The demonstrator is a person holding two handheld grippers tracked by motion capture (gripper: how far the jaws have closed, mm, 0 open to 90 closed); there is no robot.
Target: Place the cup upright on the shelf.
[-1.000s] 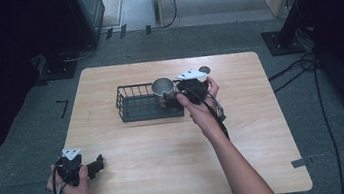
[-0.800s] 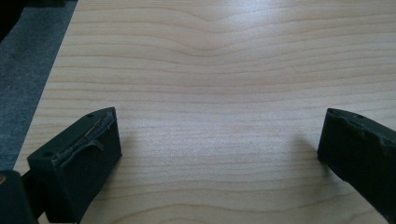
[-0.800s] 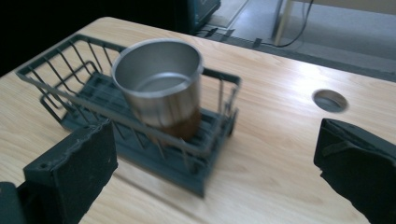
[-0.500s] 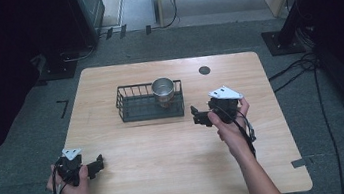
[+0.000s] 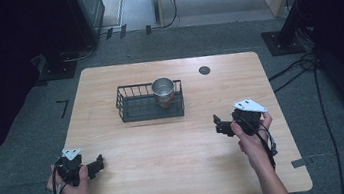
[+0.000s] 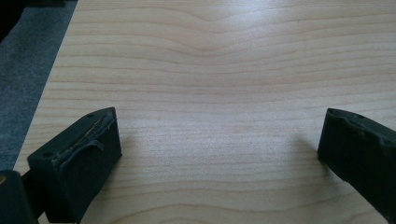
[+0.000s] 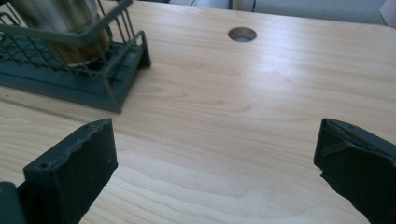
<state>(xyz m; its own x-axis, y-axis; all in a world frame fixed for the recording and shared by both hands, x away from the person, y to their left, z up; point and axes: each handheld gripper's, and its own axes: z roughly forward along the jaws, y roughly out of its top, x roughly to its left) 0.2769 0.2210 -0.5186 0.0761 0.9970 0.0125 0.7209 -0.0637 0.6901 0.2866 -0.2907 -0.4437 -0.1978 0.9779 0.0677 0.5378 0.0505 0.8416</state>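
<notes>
A dark wire basket (image 5: pixel 136 110) stands on the wooden table (image 5: pixel 178 161) near its middle, and a shiny metal cup (image 5: pixel 162 91) sits upright in the basket's right end. The basket (image 7: pixel 60 79) and cup (image 7: pixel 56 18) appear at upper left in the right gripper view. My right gripper (image 5: pixel 221 126) is open over the table's right side, in front of and to the right of the basket, with nothing between its jaws. My left gripper (image 5: pixel 99 163) is open low over the table near the front left corner, also empty.
A round cable hole (image 5: pixel 204 70) is in the table near its far edge, right of the basket; the cable hole (image 7: pixel 242 34) is ahead of the right gripper. Grey floor (image 6: pixel 23 70) lies past the table's left edge. Cables (image 5: pixel 302 67) run on the floor at right.
My right gripper has drawn back from the cup in the basket toward the front right of the table, empty. The cup stays in the basket. The left gripper has not moved.
</notes>
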